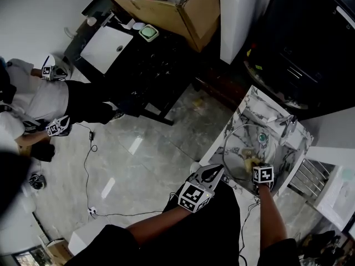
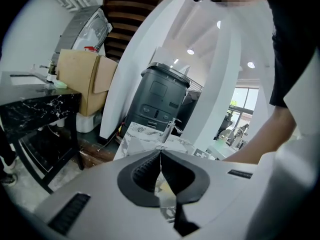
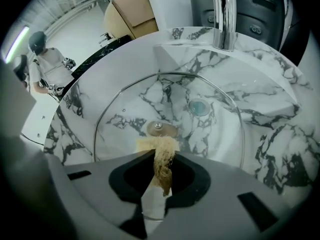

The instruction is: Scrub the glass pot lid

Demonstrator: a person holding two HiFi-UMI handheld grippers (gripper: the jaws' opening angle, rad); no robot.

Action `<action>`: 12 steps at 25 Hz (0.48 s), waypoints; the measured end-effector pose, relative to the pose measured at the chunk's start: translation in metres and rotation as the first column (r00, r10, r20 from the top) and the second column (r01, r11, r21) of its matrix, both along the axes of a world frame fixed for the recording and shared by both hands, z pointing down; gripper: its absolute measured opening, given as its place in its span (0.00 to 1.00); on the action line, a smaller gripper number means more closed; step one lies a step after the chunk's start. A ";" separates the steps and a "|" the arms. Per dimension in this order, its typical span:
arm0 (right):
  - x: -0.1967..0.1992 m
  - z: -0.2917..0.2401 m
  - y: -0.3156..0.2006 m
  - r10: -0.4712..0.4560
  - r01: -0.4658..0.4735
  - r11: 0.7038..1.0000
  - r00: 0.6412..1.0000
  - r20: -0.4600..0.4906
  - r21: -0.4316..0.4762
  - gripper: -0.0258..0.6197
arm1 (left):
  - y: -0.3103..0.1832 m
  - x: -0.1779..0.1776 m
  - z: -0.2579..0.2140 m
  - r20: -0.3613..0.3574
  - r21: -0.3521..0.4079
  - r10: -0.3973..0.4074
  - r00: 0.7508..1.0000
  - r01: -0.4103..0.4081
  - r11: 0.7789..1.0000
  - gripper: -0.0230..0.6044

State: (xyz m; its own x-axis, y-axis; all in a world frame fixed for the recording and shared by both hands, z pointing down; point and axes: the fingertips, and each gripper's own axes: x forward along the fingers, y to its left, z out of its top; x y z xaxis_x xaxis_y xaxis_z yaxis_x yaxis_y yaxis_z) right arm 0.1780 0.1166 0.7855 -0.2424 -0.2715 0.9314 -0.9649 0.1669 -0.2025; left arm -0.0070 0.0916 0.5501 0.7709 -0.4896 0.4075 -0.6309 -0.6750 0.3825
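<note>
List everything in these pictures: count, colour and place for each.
glass lid: one, clear with a metal rim, in the sink basin
sink: one, white marble with dark veins, in front of the person
faucet: one, chrome, behind the basin
drain: one, bluish, basin bottom
scrubber: one, tan and fibrous, against the lid near its knob
cardboard box: one, brown, open, far side of the room
table: one, black, beside the box
second person: one, pale top, far left
left gripper: grey, jaws together, at the sink's near edge
right gripper: grey, clamped on the scrubber, over the lid
</note>
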 end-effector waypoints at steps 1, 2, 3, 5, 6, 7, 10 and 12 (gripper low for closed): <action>-0.003 0.000 -0.001 -0.003 0.003 1.000 1.000 0.006 0.001 0.15 | 0.000 0.000 0.000 -0.005 -0.008 -0.007 1.000 0.007 1.000 0.06; -0.007 0.001 -0.002 -0.005 0.005 1.000 1.000 0.011 0.002 0.15 | 0.000 0.000 0.000 -0.008 -0.013 -0.011 1.000 0.011 1.000 0.06; -0.009 0.002 -0.002 -0.008 0.008 1.000 1.000 0.015 0.003 0.15 | 0.000 0.000 0.000 -0.010 -0.013 -0.012 1.000 0.012 1.000 0.06; -0.015 0.002 -0.003 -0.011 0.011 1.000 1.000 0.020 0.003 0.15 | 0.000 0.001 0.000 -0.010 -0.009 -0.013 1.000 0.013 1.000 0.06; -0.018 0.002 -0.003 -0.012 0.012 1.000 1.000 0.023 0.002 0.15 | -0.001 0.001 0.000 -0.011 -0.009 -0.016 1.000 0.016 1.000 0.06; -0.021 0.002 -0.004 -0.013 0.013 1.000 1.000 0.025 0.002 0.15 | -0.001 0.000 0.000 -0.012 -0.009 -0.020 1.000 0.020 1.000 0.06; -0.030 0.004 -0.006 -0.010 0.010 1.000 1.000 0.029 -0.002 0.15 | -0.005 -0.001 0.000 -0.015 -0.008 -0.029 0.999 0.029 1.000 0.06; -0.038 0.004 -0.009 -0.014 0.014 1.000 0.999 0.039 -0.002 0.15 | -0.008 -0.002 0.001 -0.011 -0.005 -0.031 0.999 0.031 1.000 0.06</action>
